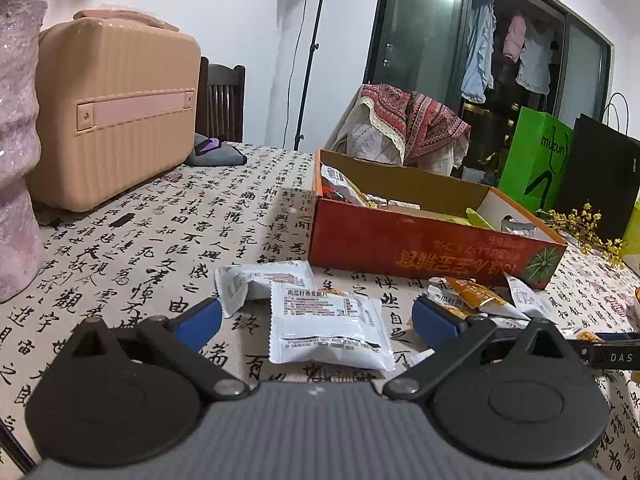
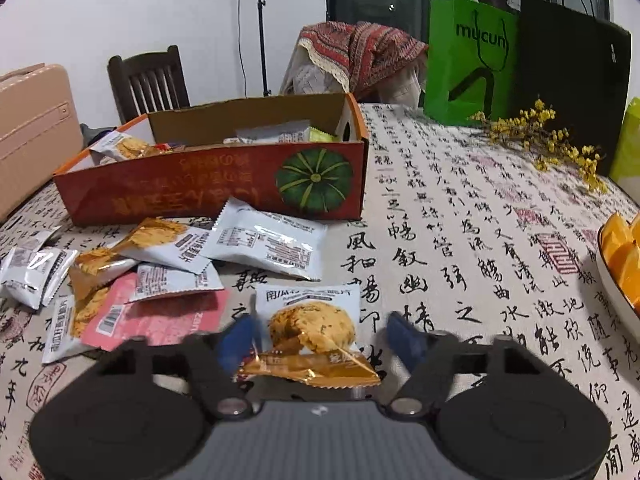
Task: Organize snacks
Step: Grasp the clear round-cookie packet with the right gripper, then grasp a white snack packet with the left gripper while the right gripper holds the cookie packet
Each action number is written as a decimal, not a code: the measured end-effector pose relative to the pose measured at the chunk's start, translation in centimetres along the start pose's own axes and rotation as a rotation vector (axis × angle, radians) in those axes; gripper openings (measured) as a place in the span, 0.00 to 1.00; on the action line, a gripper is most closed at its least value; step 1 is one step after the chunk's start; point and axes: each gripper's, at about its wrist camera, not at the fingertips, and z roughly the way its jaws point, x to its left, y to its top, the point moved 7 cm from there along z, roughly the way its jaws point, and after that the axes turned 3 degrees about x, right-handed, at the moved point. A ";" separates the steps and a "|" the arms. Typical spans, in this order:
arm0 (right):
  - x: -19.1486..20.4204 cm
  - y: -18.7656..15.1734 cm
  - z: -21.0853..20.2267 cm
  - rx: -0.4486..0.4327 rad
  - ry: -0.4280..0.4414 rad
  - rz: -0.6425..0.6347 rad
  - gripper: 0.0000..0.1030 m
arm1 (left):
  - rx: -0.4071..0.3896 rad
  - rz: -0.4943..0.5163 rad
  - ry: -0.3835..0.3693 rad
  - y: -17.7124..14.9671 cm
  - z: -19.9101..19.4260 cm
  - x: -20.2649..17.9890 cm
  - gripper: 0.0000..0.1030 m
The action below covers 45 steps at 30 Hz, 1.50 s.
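Note:
A red cardboard box (image 1: pixel 420 246) with a pumpkin picture (image 2: pixel 314 180) lies on the table and holds several snack packets. My left gripper (image 1: pixel 316 318) is open, its blue fingers either side of a white snack packet (image 1: pixel 328 326) lying back side up; a second white packet (image 1: pixel 260 282) lies just behind. My right gripper (image 2: pixel 324 340) is open around a white and gold cookie packet (image 2: pixel 310 330). Several more packets (image 2: pixel 160 276) lie loose in front of the box, among them a pink one (image 2: pixel 160 320).
A pink suitcase (image 1: pixel 116 112) and a pale vase (image 1: pixel 16 152) stand at the left. A green bag (image 2: pixel 468 60), a black bag (image 2: pixel 572 76) and yellow flowers (image 2: pixel 548 140) are at the back right. A bowl of orange slices (image 2: pixel 622 264) sits at the right edge.

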 end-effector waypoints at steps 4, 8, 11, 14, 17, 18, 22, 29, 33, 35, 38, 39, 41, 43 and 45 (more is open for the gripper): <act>-0.2 0.0 -0.4 -0.022 0.015 0.000 0.44 | 0.004 0.003 0.008 0.0 0.0 -0.2 1.00; -0.3 -0.1 -0.9 -0.056 0.016 0.004 0.40 | 0.007 0.008 0.014 0.0 0.0 -0.4 1.00; -0.7 0.1 -1.5 -0.086 0.023 0.022 0.39 | 0.009 0.009 0.017 0.0 0.0 -0.4 1.00; -1.1 0.2 -2.1 -0.112 0.025 0.040 0.39 | 0.011 0.009 0.021 0.0 -0.1 -0.3 1.00; -1.3 0.2 -2.6 -0.134 0.030 0.051 0.39 | 0.011 0.014 0.029 0.3 0.0 -0.2 1.00; -1.4 0.2 -2.7 -0.142 0.031 0.055 0.39 | 0.010 0.017 0.034 0.4 0.1 -0.2 1.00; -1.6 0.2 -3.1 -0.157 0.035 0.064 0.39 | 0.016 0.030 0.043 1.0 0.5 -0.1 1.00; -1.7 0.2 -3.5 -0.167 0.045 0.077 0.39 | 0.050 0.048 0.082 2.4 1.7 0.4 1.00; -1.8 0.2 -3.5 -0.168 0.042 0.084 0.39 | 0.085 0.083 0.108 2.4 3.3 0.4 1.00; -1.7 0.2 -3.5 -0.167 0.039 0.086 0.39 | 0.111 0.081 0.126 2.3 4.4 0.7 1.00; -1.6 0.3 -3.5 -0.164 0.034 0.083 0.39 | 0.154 0.064 0.170 2.5 6.2 1.4 1.00; -1.6 0.3 -3.5 -0.164 0.033 0.082 0.39 | 0.166 0.057 0.184 2.5 6.8 1.6 1.00; -1.6 0.3 -3.5 -0.165 0.030 0.081 0.39 | 0.185 0.036 0.219 2.5 7.6 2.2 1.00; -1.7 0.3 -3.5 -0.165 0.027 0.084 0.39 | 0.198 0.008 0.224 2.3 8.1 2.6 1.00; -1.8 0.3 -3.4 -0.163 0.025 0.088 0.39 | 0.206 -0.012 0.216 2.2 8.3 2.9 0.99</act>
